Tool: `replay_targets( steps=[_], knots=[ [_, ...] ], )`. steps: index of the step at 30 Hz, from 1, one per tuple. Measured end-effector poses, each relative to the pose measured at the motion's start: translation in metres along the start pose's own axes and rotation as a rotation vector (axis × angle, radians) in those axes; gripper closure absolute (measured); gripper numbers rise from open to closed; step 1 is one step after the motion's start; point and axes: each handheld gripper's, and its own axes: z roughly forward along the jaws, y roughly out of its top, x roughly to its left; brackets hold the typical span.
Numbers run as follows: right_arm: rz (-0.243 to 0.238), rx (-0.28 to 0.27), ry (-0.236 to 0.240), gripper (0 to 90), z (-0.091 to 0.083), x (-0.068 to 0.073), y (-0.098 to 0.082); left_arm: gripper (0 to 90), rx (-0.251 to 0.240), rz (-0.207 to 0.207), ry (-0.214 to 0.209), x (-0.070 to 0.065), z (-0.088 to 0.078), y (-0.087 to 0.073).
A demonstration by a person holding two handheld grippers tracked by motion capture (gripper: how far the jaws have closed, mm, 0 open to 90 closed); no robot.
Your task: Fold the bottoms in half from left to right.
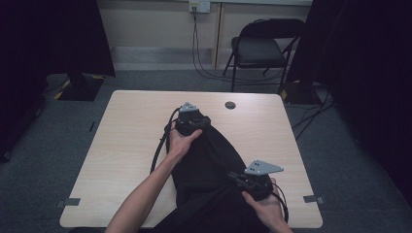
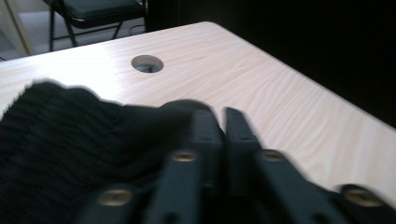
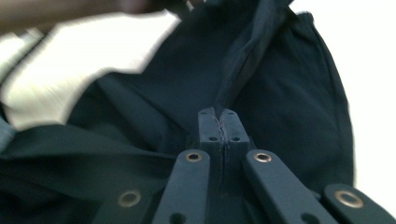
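A black garment (image 1: 209,160) lies on the light wooden table (image 1: 131,136), running from the middle to the near edge. At its far end, my left gripper (image 1: 197,119) is low over the ribbed hem (image 2: 60,135). Its jaws stand a narrow gap apart (image 2: 222,122) with bare table showing between the tips, and the knit lies against the left one. At the near right, my right gripper (image 1: 232,174) points in at the cloth. In the right gripper view it is shut (image 3: 218,116) on a raised fold of the smooth black fabric (image 3: 289,93).
A round cable hole (image 1: 230,105) sits in the table just beyond the left gripper, also seen ahead of its jaws (image 2: 147,63). A black folding chair (image 1: 262,46) stands behind the table. The left gripper's cable (image 1: 158,150) loops along the garment's left side.
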Motion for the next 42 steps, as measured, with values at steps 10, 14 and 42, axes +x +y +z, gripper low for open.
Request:
replay_targets(
  steps=[10, 14, 42],
  knots=[
    [0.052, 0.188, -0.099, 83.4, 0.006, -0.028, -0.030, 54.3, 0.050, 0.011, 0.050, 0.001, -0.057, -0.019],
    [0.030, 0.221, -0.169, 78.4, -0.003, -0.032, -0.032, 57.4, 0.117, 0.014, 0.071, 0.001, -0.080, -0.047],
    [-0.166, 0.217, 0.109, 59.4, 0.102, 0.035, -0.004, 60.1, 0.325, 0.188, 0.158, -0.008, -0.071, -0.107]
  ],
)
